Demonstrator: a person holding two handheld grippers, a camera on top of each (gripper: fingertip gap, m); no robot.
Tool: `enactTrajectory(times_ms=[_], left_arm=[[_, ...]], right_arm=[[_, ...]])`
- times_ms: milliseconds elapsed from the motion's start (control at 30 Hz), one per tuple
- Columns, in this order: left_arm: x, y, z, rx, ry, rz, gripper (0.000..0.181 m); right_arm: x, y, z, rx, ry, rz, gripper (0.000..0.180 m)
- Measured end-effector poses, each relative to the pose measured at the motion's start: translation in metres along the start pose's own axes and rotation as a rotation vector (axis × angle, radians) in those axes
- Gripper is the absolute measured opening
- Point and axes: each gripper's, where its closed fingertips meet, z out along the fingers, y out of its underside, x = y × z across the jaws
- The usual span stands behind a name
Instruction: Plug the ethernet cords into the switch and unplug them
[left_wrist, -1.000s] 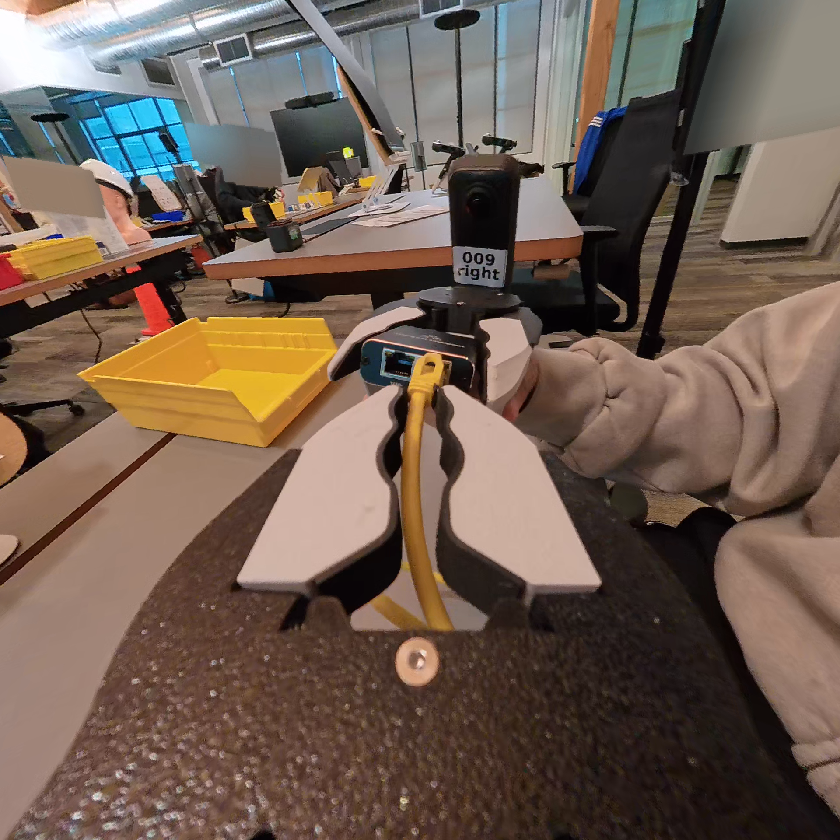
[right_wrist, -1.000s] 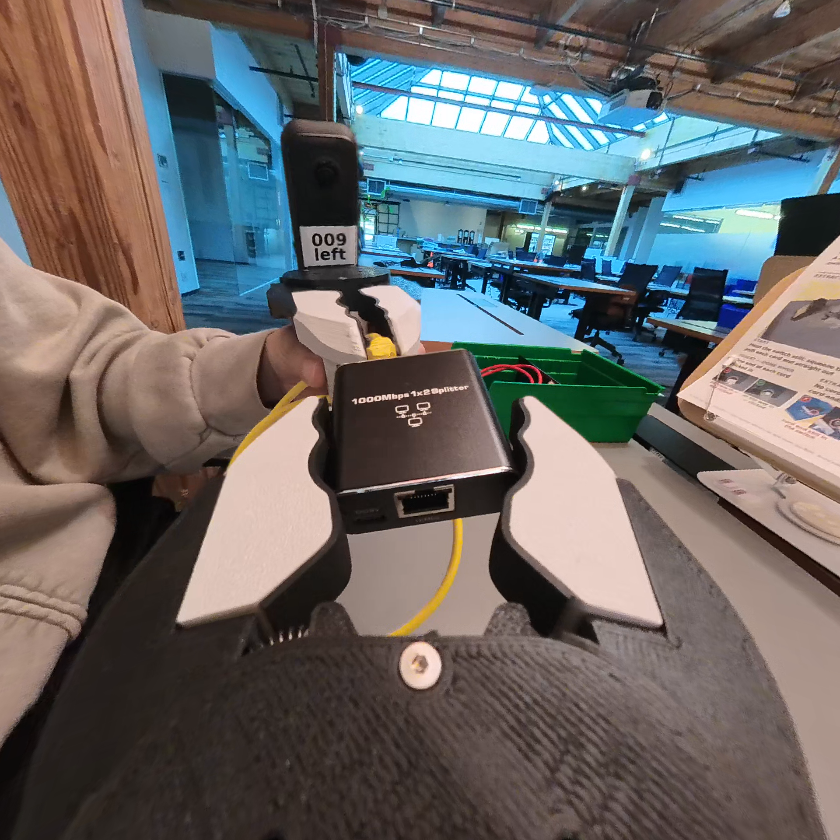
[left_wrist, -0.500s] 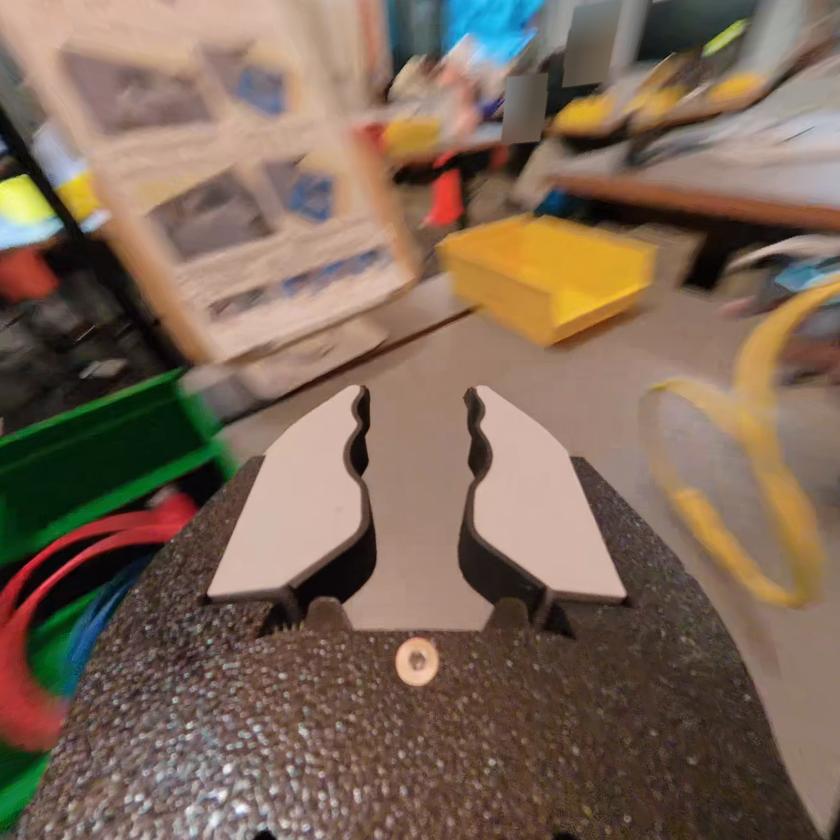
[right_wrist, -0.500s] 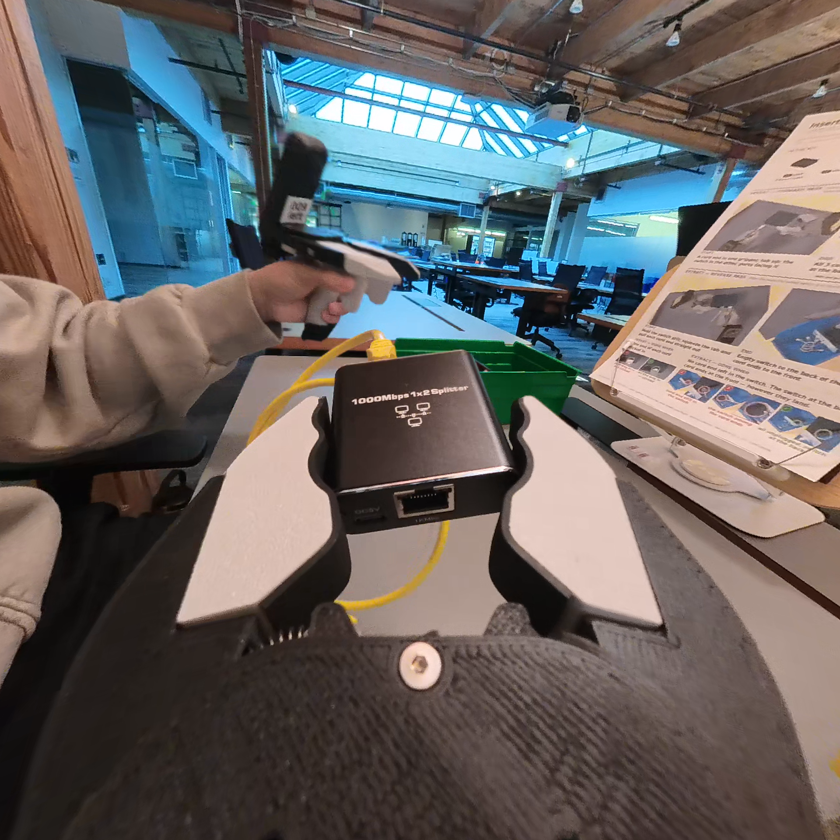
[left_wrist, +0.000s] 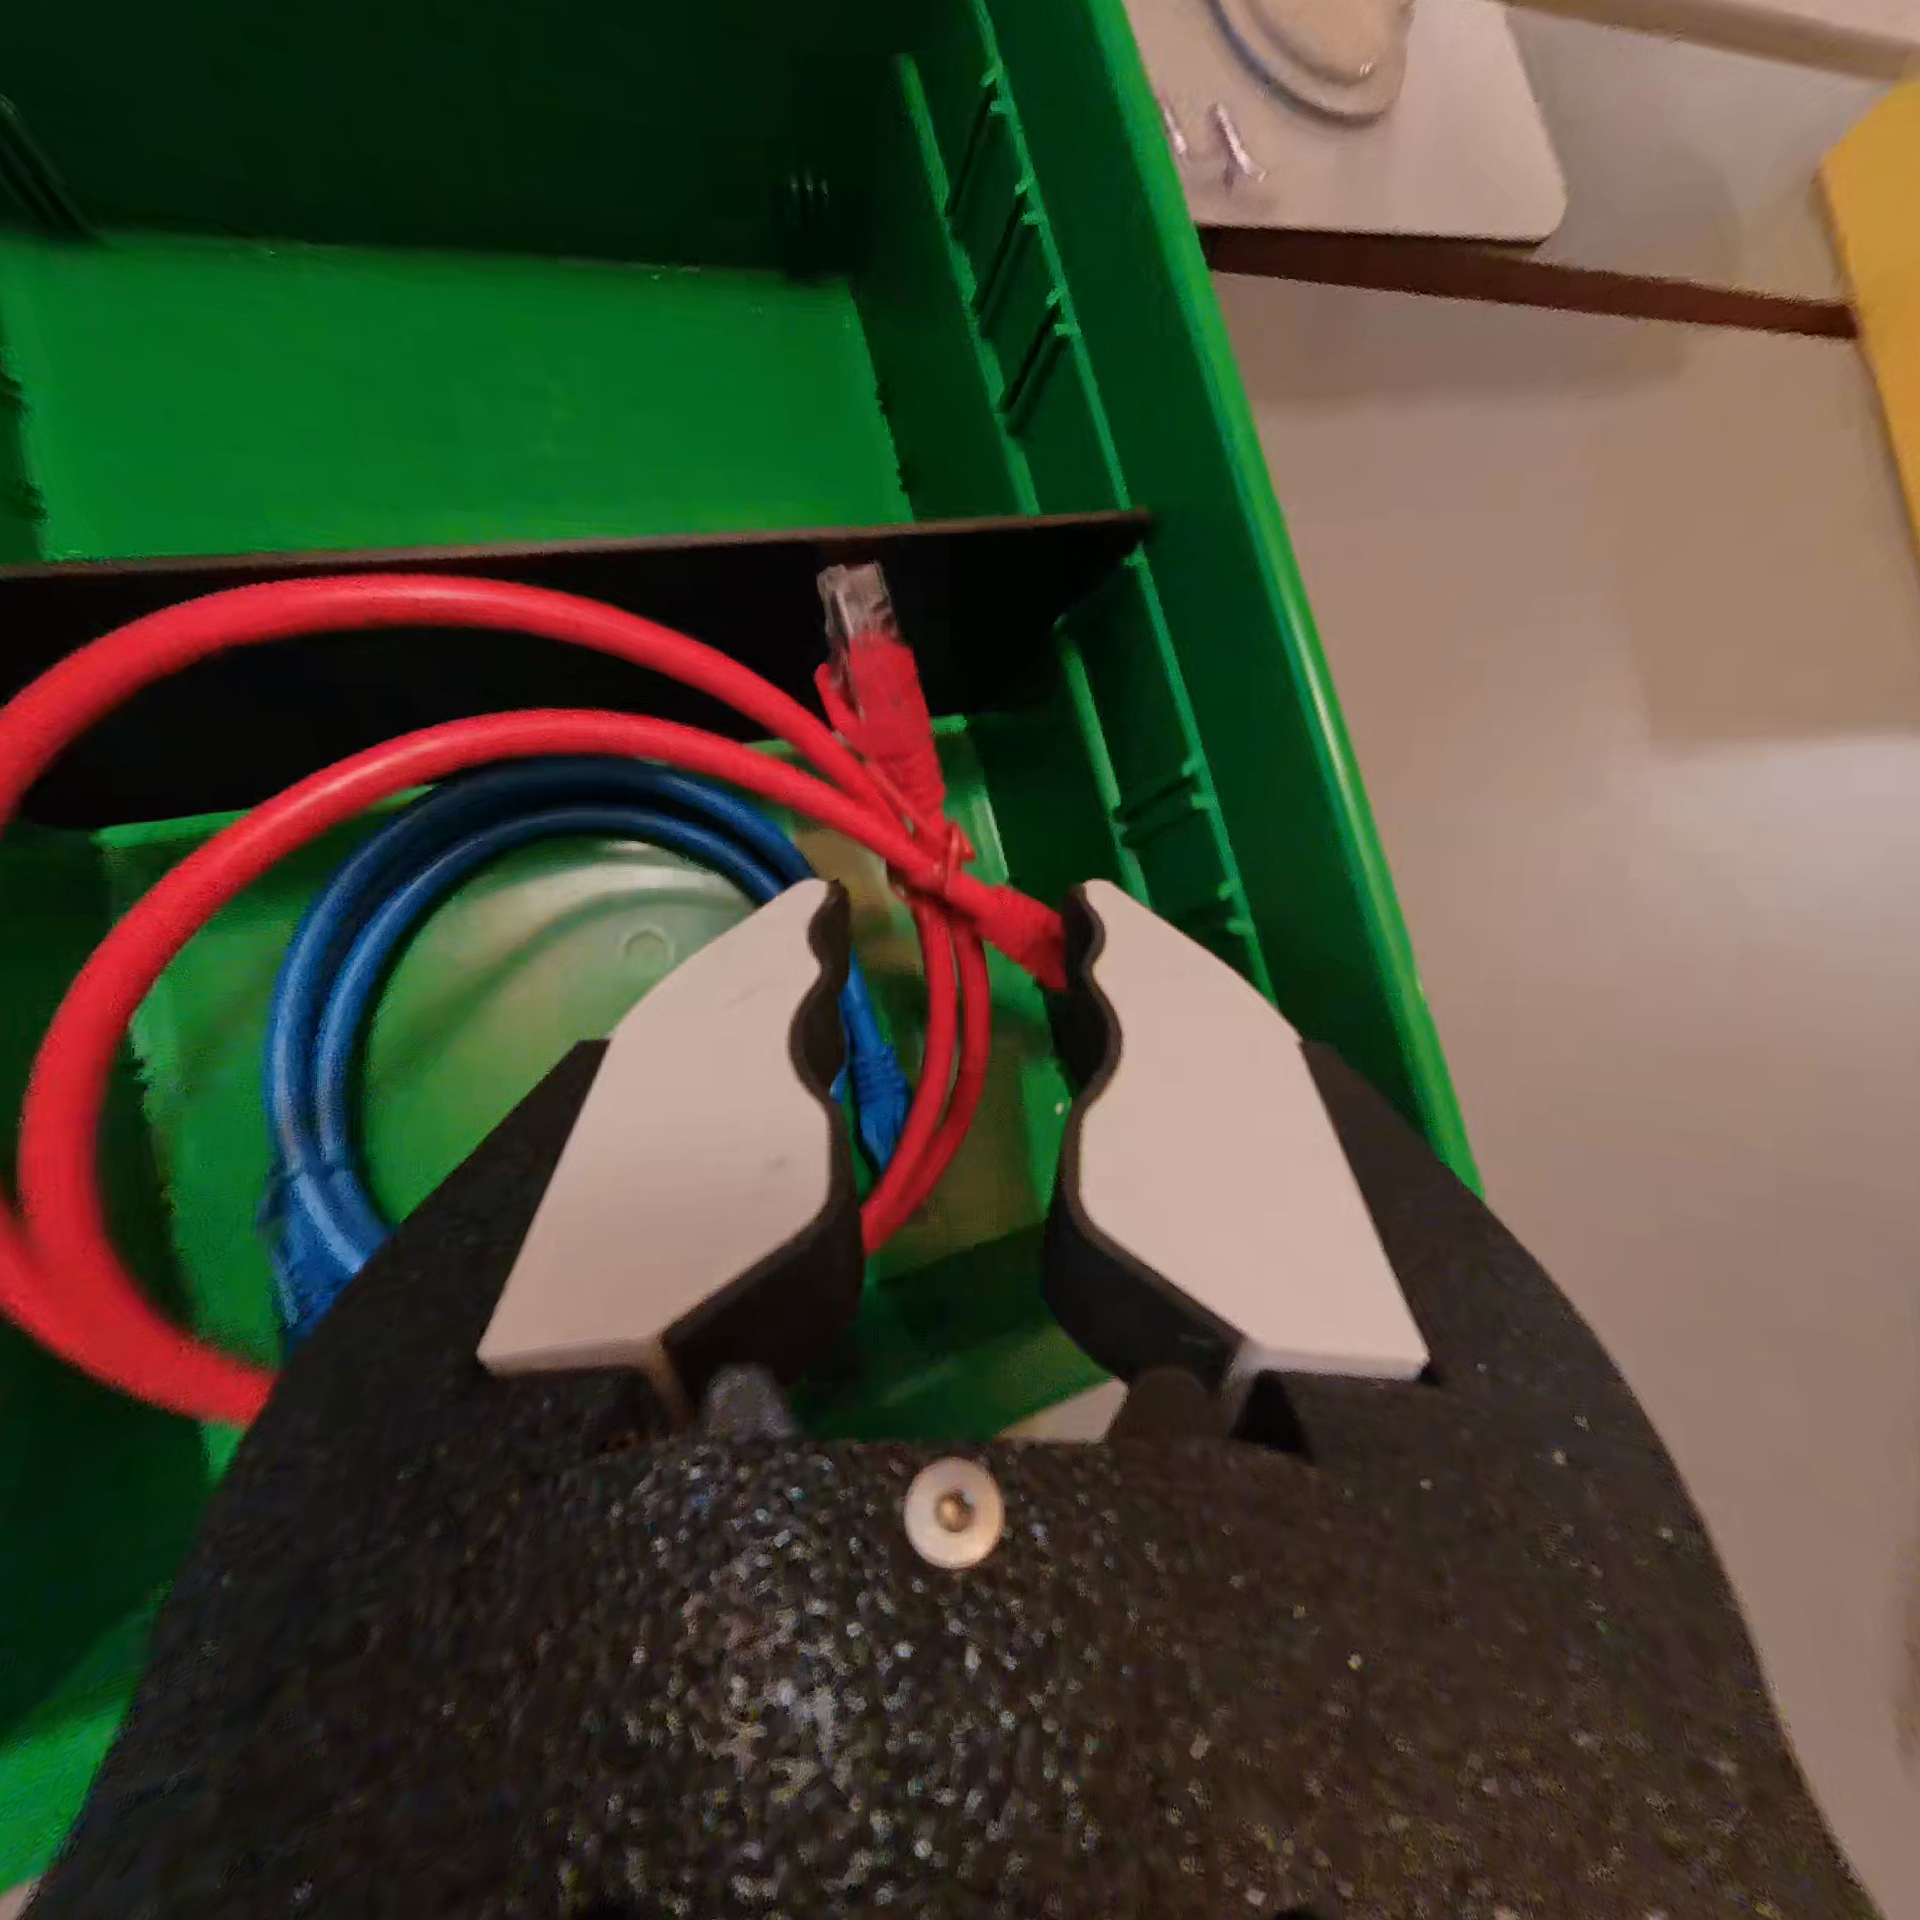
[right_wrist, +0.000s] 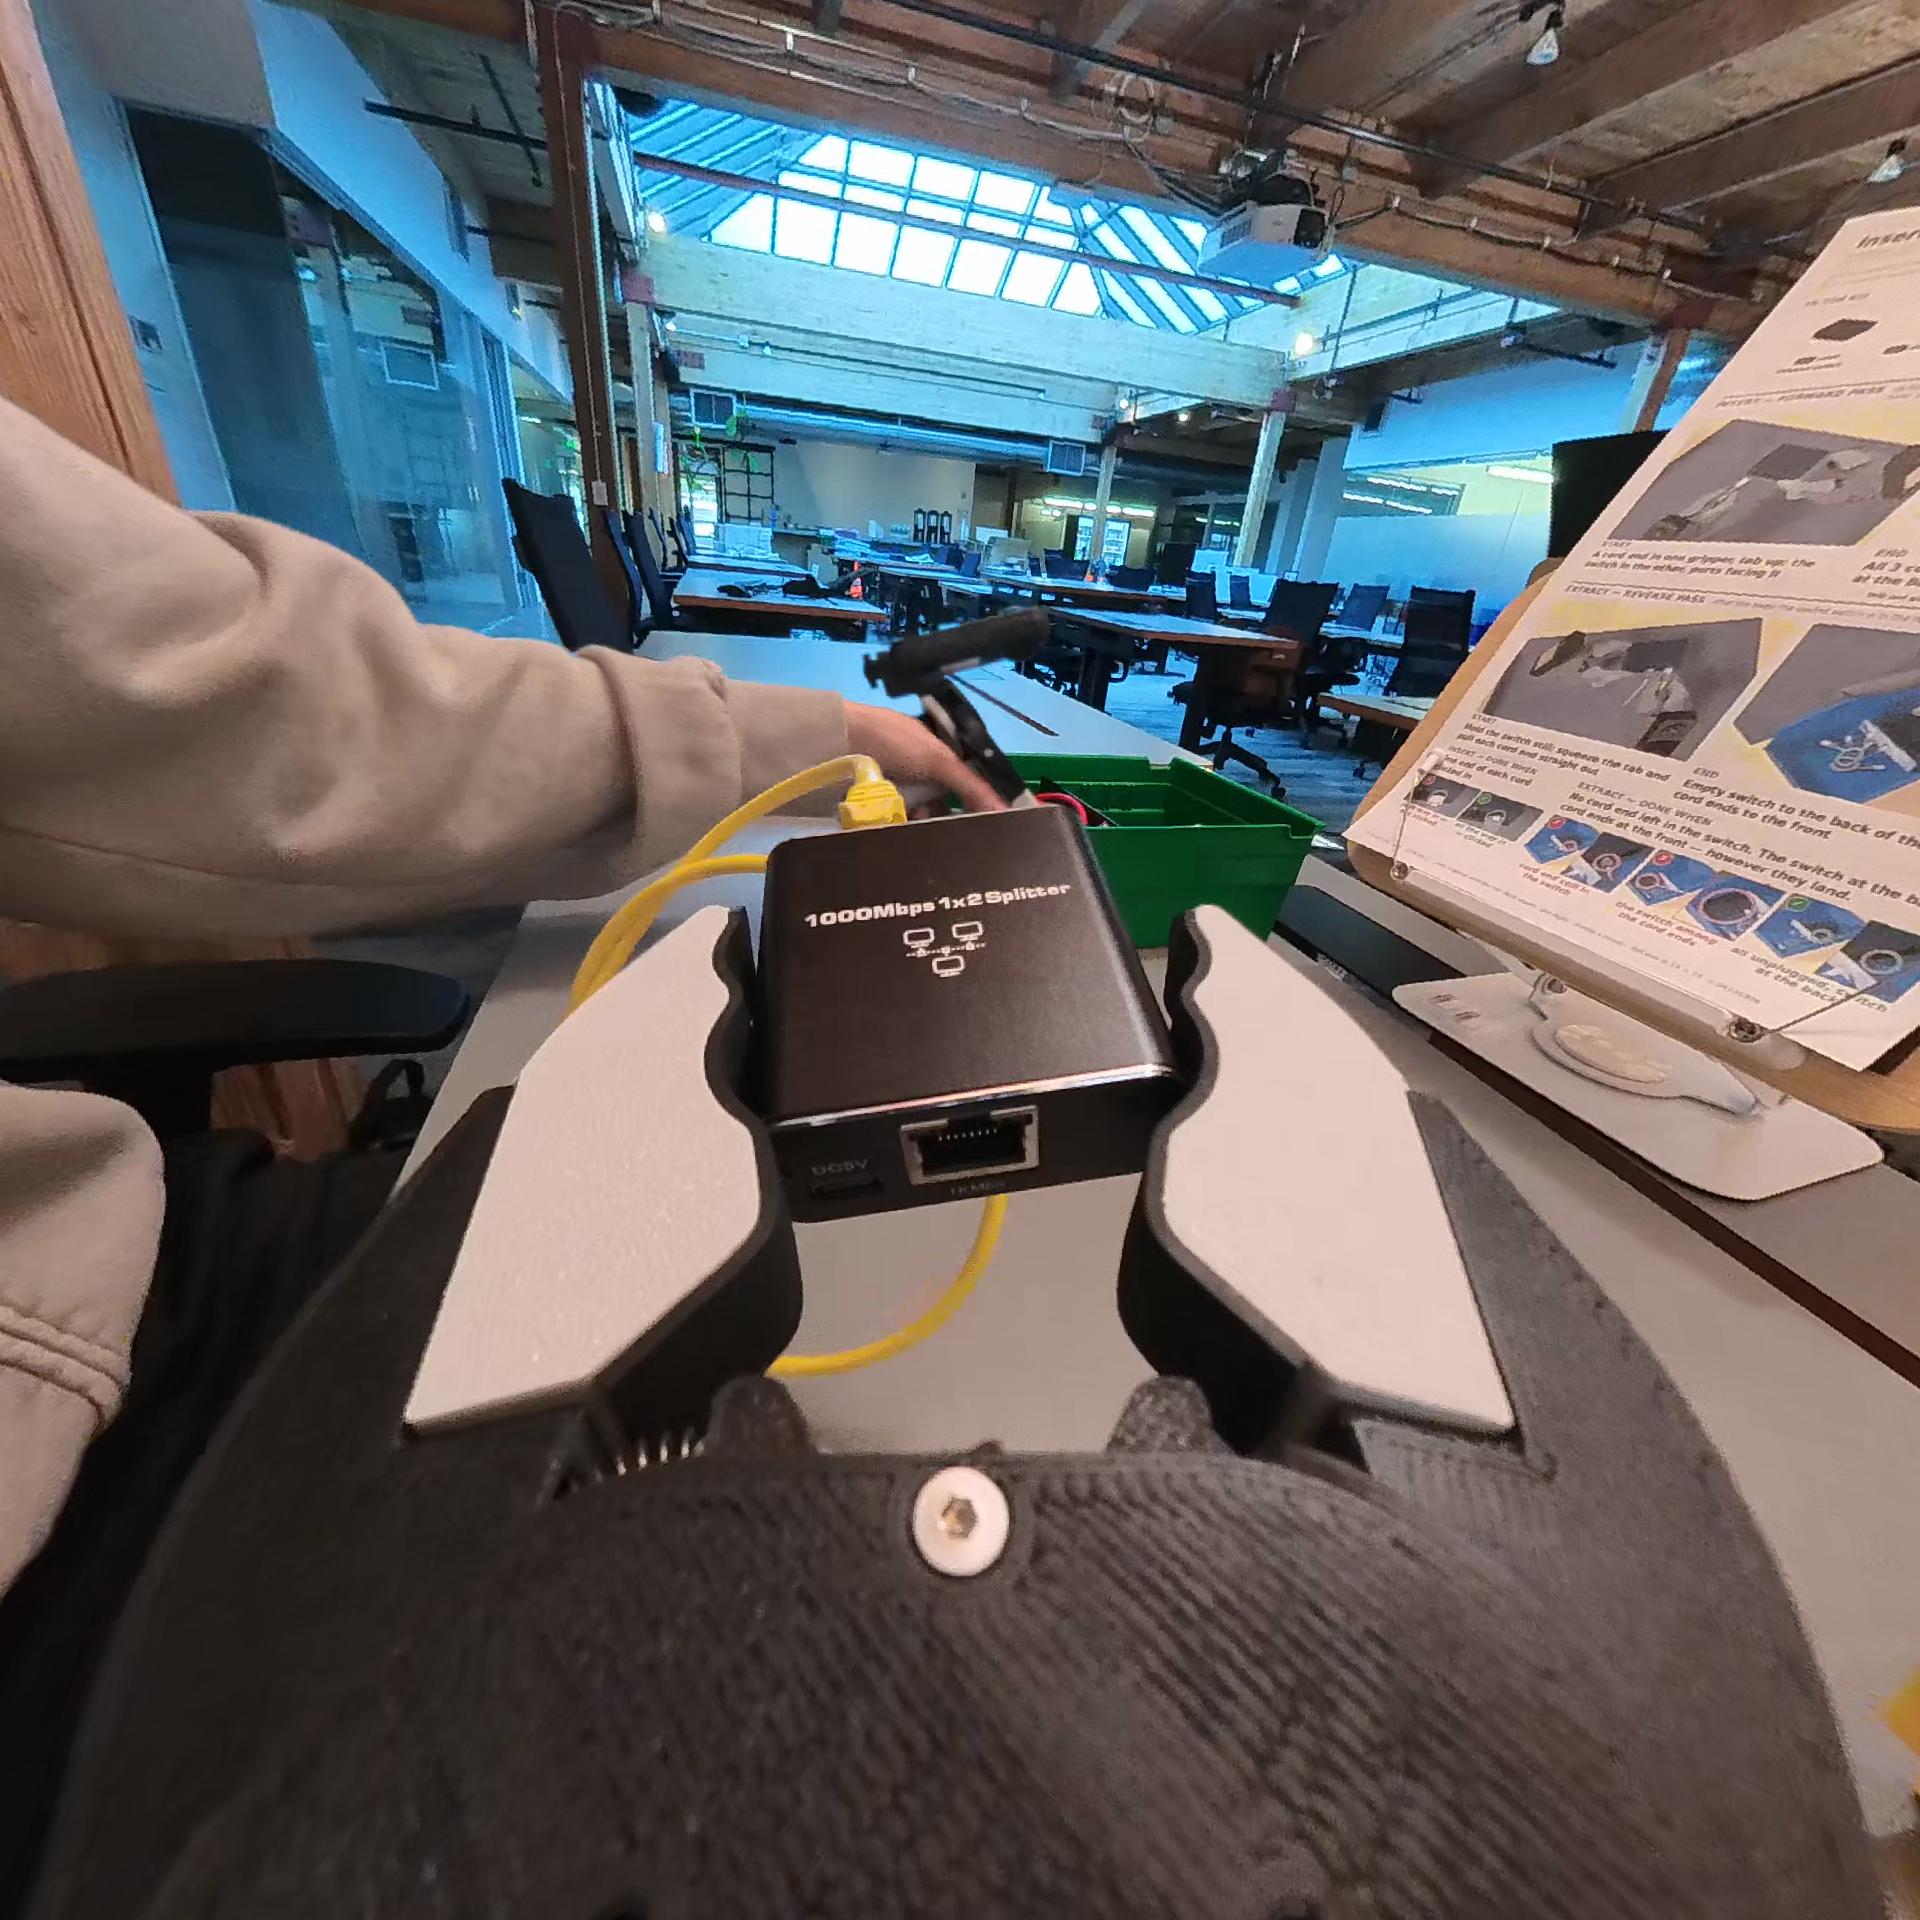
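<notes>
My right gripper (right_wrist: 961, 935) is shut on the black switch (right_wrist: 945, 977) and holds it above the table. A yellow cord (right_wrist: 665, 904) is plugged into the switch's far side; the near port is empty. My left gripper (left_wrist: 956, 904) is open inside the green bin (left_wrist: 1226, 623), tips around the coiled red cord (left_wrist: 914, 748), one red plug touching its right finger (left_wrist: 1195, 1091). A coiled blue cord (left_wrist: 312, 1039) lies beneath the red one. In the right wrist view the left gripper (right_wrist: 966, 717) reaches down into the bin (right_wrist: 1195, 842).
A black divider (left_wrist: 520, 582) splits the bin; its far compartment is bare. An instruction board on a white stand (right_wrist: 1683, 727) is at the right. A yellow bin's corner (left_wrist: 1870, 312) lies beyond the green bin. A person's sleeve (right_wrist: 364, 748) crosses the left. My hands' fingertips stand some 45 centimetres from each other.
My left gripper let go of the yellow cord at the switch, swung away over the table and went down open into the green bin. The right gripper kept its hold on the switch.
</notes>
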Motion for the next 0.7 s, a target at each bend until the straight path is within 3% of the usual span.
enactTrajectory(times_ms=[167, 333, 433, 567, 700], left_arm=[[-0.005, -0.003, 0.011, -0.002, 0.013, 0.004, 0.014], [0.008, -0.03, -0.028, 0.163, -0.179, 0.306, 0.012], [0.048, -0.044, -0.068, 0.34, -0.285, 0.537, 0.011], [0.123, -0.006, -0.09, 0.444, -0.42, 0.902, 0.01], [0.179, 0.063, -0.071, 0.499, -0.388, 1.029, 0.01]], right_arm=[[0.0, 0.006, 0.0, -0.014, 0.0, 0.007, 0.077], [0.001, 0.005, -0.004, -0.008, 0.008, 0.008, 0.077], [0.001, 0.001, -0.007, 0.002, 0.008, -0.001, 0.077], [0.0, -0.005, -0.01, 0.017, 0.011, -0.018, 0.077], [0.002, -0.011, -0.019, 0.032, 0.025, -0.028, 0.077]])
